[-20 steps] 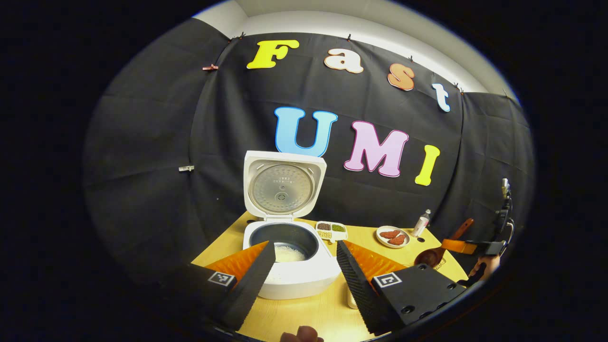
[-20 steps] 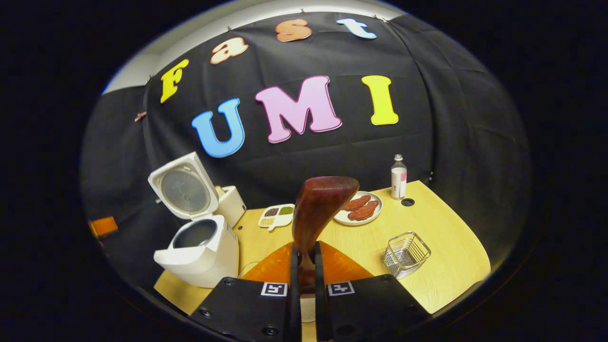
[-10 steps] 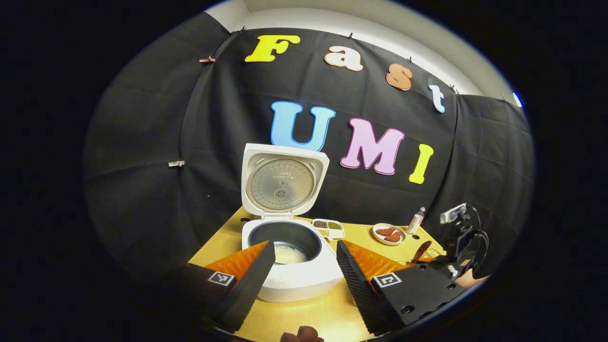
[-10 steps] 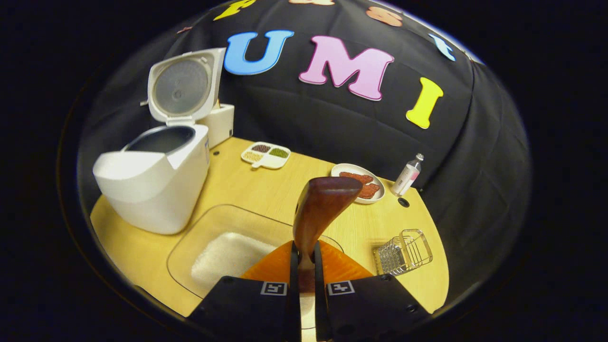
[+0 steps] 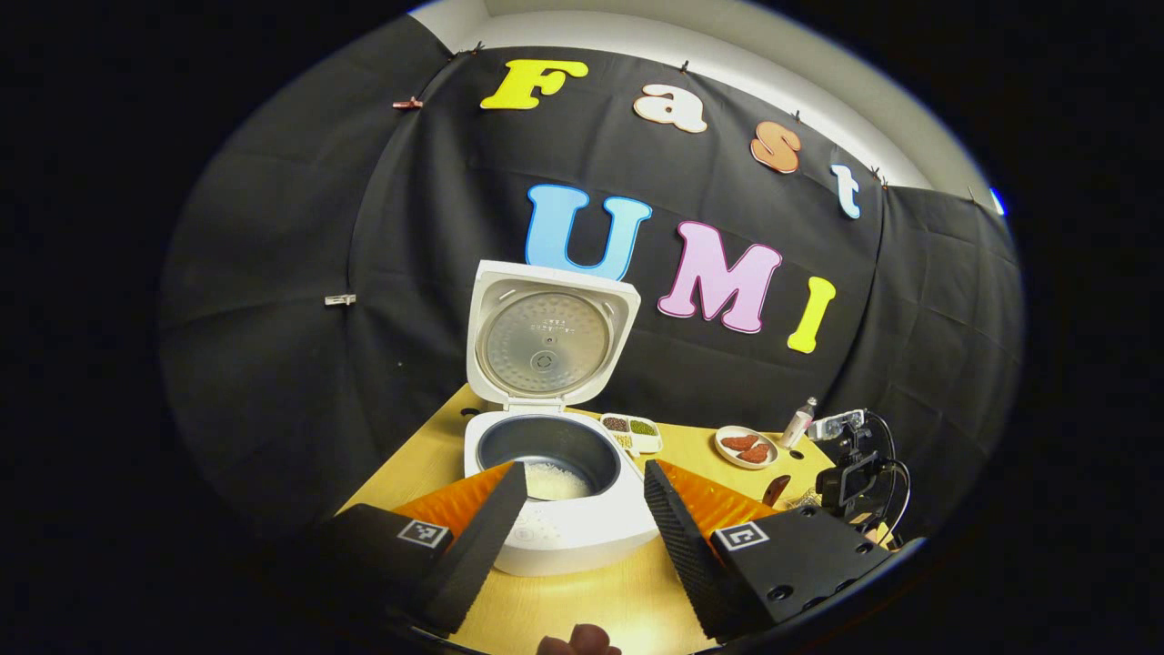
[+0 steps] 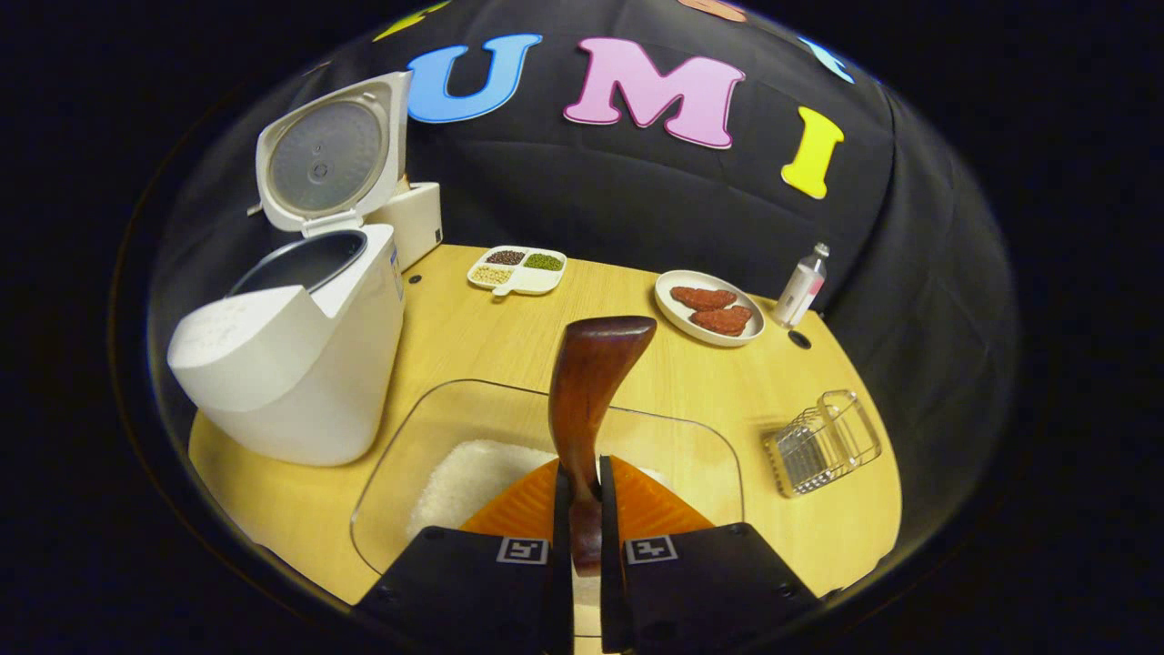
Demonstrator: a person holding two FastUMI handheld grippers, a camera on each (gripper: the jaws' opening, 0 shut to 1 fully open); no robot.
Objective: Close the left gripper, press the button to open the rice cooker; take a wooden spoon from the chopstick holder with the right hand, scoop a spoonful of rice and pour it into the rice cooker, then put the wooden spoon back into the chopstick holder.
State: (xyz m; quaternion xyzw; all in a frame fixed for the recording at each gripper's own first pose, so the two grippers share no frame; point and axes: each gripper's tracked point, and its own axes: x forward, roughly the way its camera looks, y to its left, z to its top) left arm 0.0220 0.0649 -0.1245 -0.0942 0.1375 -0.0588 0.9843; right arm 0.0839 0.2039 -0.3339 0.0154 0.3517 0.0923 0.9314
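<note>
Glass dish (image 6: 455, 428) — near rim and part of its rice (image 6: 464, 478) hidden behind the right gripper (image 6: 582, 518). Wooden spoon (image 6: 587, 391) — handle end hidden between the fingers. Small tray (image 5: 632, 431) — contents too small to tell in the left gripper view.

Left gripper (image 5: 582, 509) spread wide, right gripper (image 6: 582, 509) clamped.

Seen from the right gripper view, a table (image 6: 473, 337) holds a rice cooker (image 6: 291, 364) at the left, lid raised, with a box (image 6: 414, 223) behind it. A divided dish (image 6: 516, 270) sits at the back centre, a plate (image 6: 709, 309) to its right, then a bottle (image 6: 800, 287). A wire basket (image 6: 823, 441) stands at the right. A clear container (image 6: 546, 455) of rice (image 6: 473, 473) lies nearest, just beside the cooker.
</note>
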